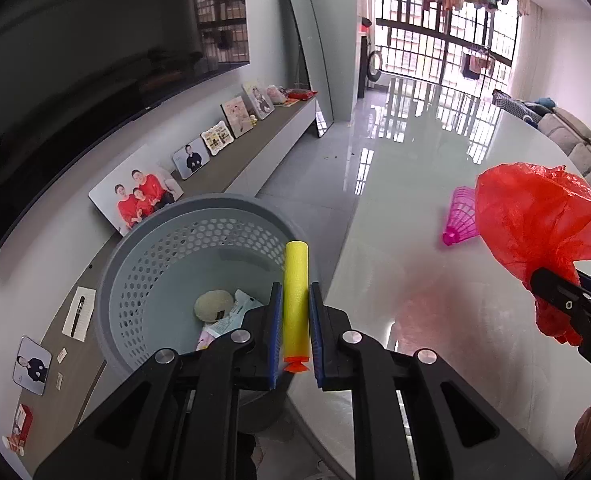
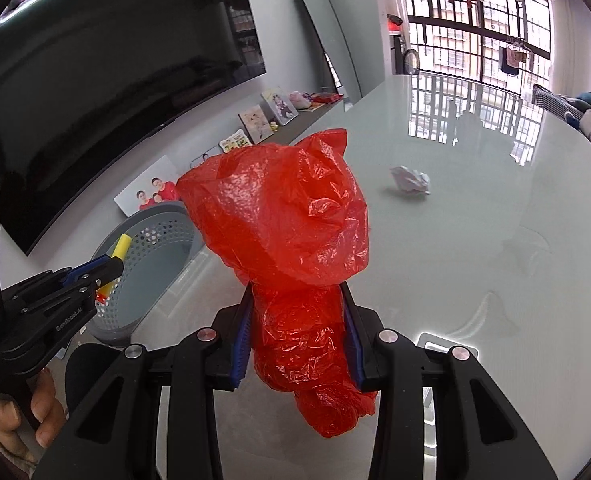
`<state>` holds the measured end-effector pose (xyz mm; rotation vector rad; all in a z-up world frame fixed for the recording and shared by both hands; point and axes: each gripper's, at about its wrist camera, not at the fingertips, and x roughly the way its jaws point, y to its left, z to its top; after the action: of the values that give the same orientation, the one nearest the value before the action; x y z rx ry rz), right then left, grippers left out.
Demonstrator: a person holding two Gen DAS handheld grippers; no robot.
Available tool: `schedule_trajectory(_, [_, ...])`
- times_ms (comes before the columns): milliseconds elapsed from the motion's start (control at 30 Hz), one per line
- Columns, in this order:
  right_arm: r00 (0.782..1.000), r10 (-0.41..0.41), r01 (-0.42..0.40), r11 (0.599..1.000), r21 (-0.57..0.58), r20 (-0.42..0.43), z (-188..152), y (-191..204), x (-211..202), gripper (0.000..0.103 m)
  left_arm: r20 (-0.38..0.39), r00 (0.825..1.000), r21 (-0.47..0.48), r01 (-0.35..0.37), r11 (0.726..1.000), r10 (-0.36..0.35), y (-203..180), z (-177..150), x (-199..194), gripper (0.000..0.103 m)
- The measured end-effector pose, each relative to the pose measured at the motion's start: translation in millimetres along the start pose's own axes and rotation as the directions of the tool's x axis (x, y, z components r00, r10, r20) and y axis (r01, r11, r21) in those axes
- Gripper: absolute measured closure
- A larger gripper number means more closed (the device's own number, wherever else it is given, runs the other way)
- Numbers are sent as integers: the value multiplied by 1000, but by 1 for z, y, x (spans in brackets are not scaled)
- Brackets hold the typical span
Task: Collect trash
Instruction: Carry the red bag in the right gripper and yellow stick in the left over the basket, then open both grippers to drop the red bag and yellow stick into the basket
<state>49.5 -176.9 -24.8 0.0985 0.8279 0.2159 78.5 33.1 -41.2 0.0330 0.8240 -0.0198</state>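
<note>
Glossy table [image 2: 475, 240]; jaws pinching yellow foam dart [image 1: 296, 296], red bag [image 2: 295, 248]; print perhaps "GenRobot.AI".

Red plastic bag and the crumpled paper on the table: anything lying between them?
No. In the right wrist view only bare glossy table separates the red plastic bag, held in the right gripper, from the crumpled paper.

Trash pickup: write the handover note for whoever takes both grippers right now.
Left gripper: shut on yellow foam dart, above the grey basket.
Right gripper: shut on crumpled red plastic bag, over the table.
Done: paper scraps and a pale round piece already in the basket.
Left: drop both, then fetch the pink shuttlecock and white paper ball from the table.
</note>
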Motion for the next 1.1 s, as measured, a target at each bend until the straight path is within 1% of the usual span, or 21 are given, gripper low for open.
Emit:
schedule_trajectory(167, [998, 45, -47, 997, -69, -39, 8, 45, 27, 66, -13, 999, -45, -41, 998, 41, 41, -4, 5, 90])
schedule_trajectory(300, [995, 72, -80, 990, -113, -73, 15, 78, 50, 66, -11, 997, -105, -79, 991, 78, 80, -4, 10, 90])
schedule_trajectory(500, [991, 92, -109, 978, -176, -102, 29, 120, 80, 66, -25, 995, -158, -99, 983, 96, 121, -3, 23, 90])
schedule_trajectory(700, [987, 105, -130, 969, -211, -123, 37, 154, 108, 66, -38, 995, -165, -95, 982, 90, 138, -3, 35, 90])
schedule_trajectory(800, [985, 108, -137, 967, -215, -137, 37, 163, 122, 66, -47, 996, -170, -86, 982, 79, 141, -4, 42, 90])
schedule_trajectory(900, [982, 110, -142, 965, -220, -155, 35, 169, 131, 66, -57, 996, -177, -77, 981, 68, 146, -5, 49, 90])
schedule_trajectory(933, [981, 110, -144, 964, -224, -158, 29, 168, 128, 66, -59, 996, -179, -78, 981, 68, 146, -6, 50, 90])
schedule_trajectory(1100, [980, 104, -142, 961, -236, -167, 30, 174, 139, 66, -69, 995, -198, -80, 977, 68, 153, -7, 57, 90])
